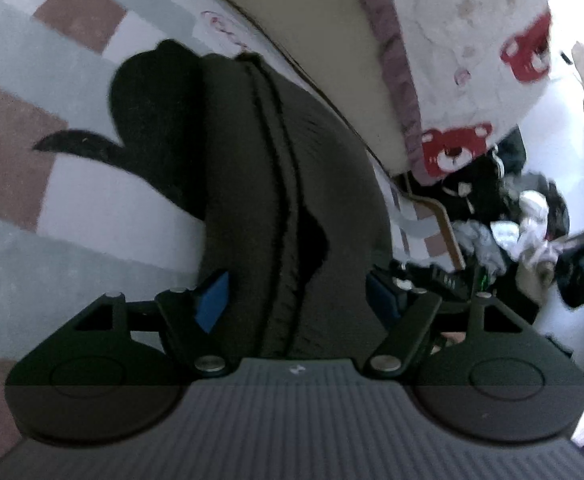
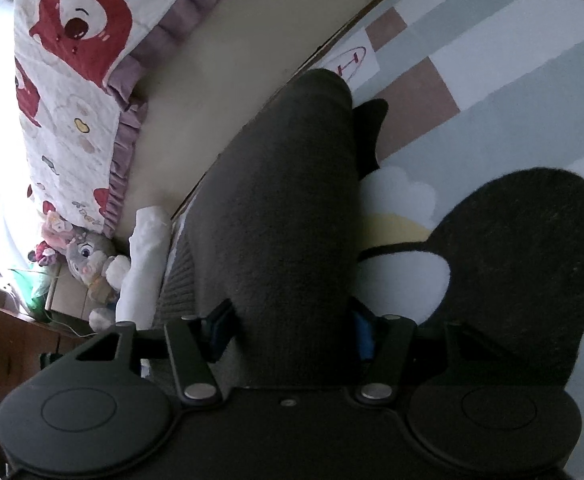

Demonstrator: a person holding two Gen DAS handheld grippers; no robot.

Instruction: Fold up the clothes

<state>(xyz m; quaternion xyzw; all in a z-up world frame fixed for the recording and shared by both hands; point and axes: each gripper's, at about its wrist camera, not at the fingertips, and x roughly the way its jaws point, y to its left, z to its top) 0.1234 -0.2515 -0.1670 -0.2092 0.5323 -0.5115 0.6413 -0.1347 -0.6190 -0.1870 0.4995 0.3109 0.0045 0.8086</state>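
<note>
A dark grey knitted garment [image 1: 292, 160] lies folded into a long strip on the patterned rug [image 1: 52, 60], its ribbed hem nearest the camera. My left gripper [image 1: 296, 300] straddles the near end of the strip, blue pads wide apart on either side, open. In the right wrist view the same garment [image 2: 292, 200] runs away from me as a thick folded band on the rug [image 2: 492, 80]. My right gripper [image 2: 290, 332] stands over its near end with a blue pad at each side of the cloth, jaws wide and open. The cloth rests on the rug, not lifted.
A bed side with a bear-print quilt [image 1: 472, 40] and purple frill borders the rug. A heap of dark and white clutter [image 1: 512, 220] lies by the bed. The right wrist view shows the quilt [image 2: 72, 80], a plush toy [image 2: 88, 256], a white rolled cloth [image 2: 144, 260] and wooden furniture [image 2: 12, 340].
</note>
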